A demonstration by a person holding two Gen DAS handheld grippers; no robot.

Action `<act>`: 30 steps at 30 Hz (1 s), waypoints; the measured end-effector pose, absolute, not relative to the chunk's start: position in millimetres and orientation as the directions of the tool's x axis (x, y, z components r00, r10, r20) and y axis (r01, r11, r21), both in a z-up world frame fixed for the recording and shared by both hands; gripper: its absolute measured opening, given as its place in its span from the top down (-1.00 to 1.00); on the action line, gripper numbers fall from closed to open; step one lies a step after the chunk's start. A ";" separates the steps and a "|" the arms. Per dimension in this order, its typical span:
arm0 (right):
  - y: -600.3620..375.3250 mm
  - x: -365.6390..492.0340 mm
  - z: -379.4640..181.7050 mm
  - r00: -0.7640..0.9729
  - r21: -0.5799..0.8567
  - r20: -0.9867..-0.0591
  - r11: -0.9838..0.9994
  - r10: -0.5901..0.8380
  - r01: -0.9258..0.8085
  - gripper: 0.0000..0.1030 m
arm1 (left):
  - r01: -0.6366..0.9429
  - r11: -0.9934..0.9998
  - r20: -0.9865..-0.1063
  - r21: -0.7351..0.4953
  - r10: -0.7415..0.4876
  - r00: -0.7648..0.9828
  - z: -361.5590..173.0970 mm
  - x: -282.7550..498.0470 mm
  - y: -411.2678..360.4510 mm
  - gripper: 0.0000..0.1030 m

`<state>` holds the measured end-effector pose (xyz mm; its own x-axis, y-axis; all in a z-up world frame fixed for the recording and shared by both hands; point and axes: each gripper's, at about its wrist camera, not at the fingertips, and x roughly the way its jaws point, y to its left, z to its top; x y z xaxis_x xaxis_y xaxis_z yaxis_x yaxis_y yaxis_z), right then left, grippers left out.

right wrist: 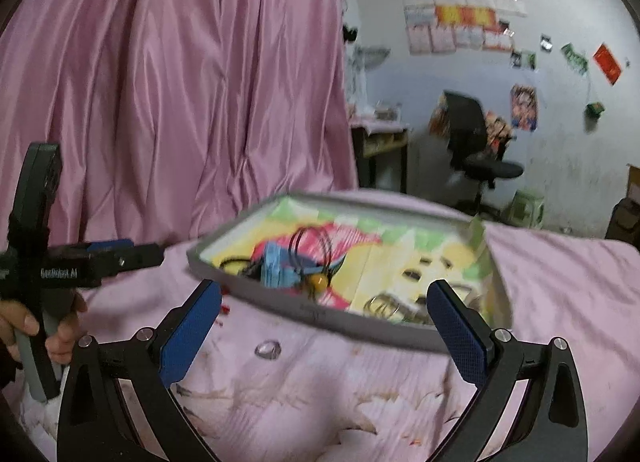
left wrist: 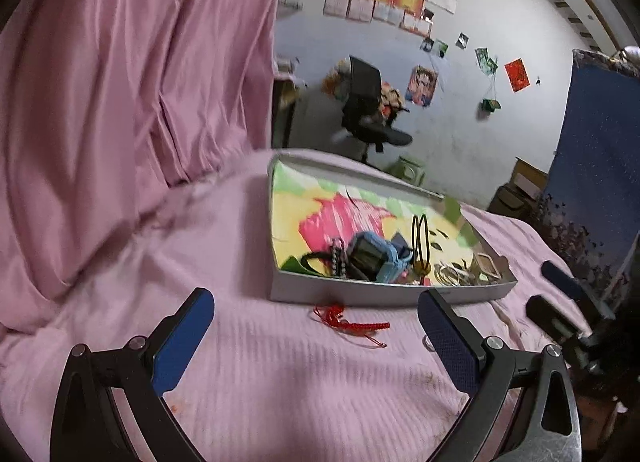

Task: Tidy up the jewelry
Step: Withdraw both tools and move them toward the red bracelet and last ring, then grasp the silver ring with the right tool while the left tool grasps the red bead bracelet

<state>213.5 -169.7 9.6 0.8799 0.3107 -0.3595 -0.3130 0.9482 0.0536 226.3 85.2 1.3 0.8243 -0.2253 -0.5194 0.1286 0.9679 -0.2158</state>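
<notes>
A thin red knotted cord bracelet [left wrist: 347, 322] lies on the pink bedspread [left wrist: 240, 382] just outside the near wall of the shallow grey tray [left wrist: 360, 296], which holds the other jewelry. The left gripper [left wrist: 316, 342] and right gripper [right wrist: 324, 328] are both spread wide and empty. Risk, as I judge it: the limp cord may slip the pads or snag the soft cloth.

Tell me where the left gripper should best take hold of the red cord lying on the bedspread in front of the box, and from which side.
Probably the braided straight stretch of the red cord, from above. It lies flat on the pink bedspread, apart from the grey box, so no side approach gets under it. The left gripper is open, with the cord between its fingers; pinch across the braid, not the thin loose tails.
</notes>
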 end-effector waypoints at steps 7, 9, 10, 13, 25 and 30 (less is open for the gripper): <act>-154.1 231.2 -11.6 0.809 0.042 -0.472 0.926 0.350 -0.376 -0.34 | 0.192 0.949 -0.595 -0.250 -0.307 0.743 -16.0 247.4 75.5 -0.32; -149.7 234.3 -16.7 0.789 0.041 -0.499 0.919 0.359 -0.392 -0.25 | 0.210 0.942 -0.622 -0.261 -0.331 0.710 -22.5 254.3 71.9 -0.19; -148.1 235.7 -19.6 0.778 0.043 -0.512 0.916 0.363 -0.399 -0.14 | 0.216 0.940 -0.631 -0.264 -0.338 0.698 -25.0 257.2 70.2 -0.16; -146.1 239.2 -24.6 0.754 0.054 -0.541 0.910 0.372 -0.410 0.01 | 0.232 0.934 -0.651 -0.272 -0.356 0.670 -30.0 262.1 66.7 -0.14; -136.0 250.4 -41.7 0.661 0.075 -0.635 0.883 0.400 -0.463 0.23 | 0.250 0.916 -0.698 -0.313 -0.400 0.593 -42.6 279.2 63.2 -0.14; -134.8 252.3 -44.4 0.645 0.082 -0.648 0.879 0.405 -0.470 0.23 | 0.260 0.915 -0.705 -0.307 -0.403 0.584 -44.2 283.2 60.4 -0.04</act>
<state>252.3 -134.8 -44.4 0.6449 0.4052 -0.6480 -0.4696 0.8790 0.0823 283.2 60.4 -44.2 0.5835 -0.4025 -0.7053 0.2604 0.9154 -0.3070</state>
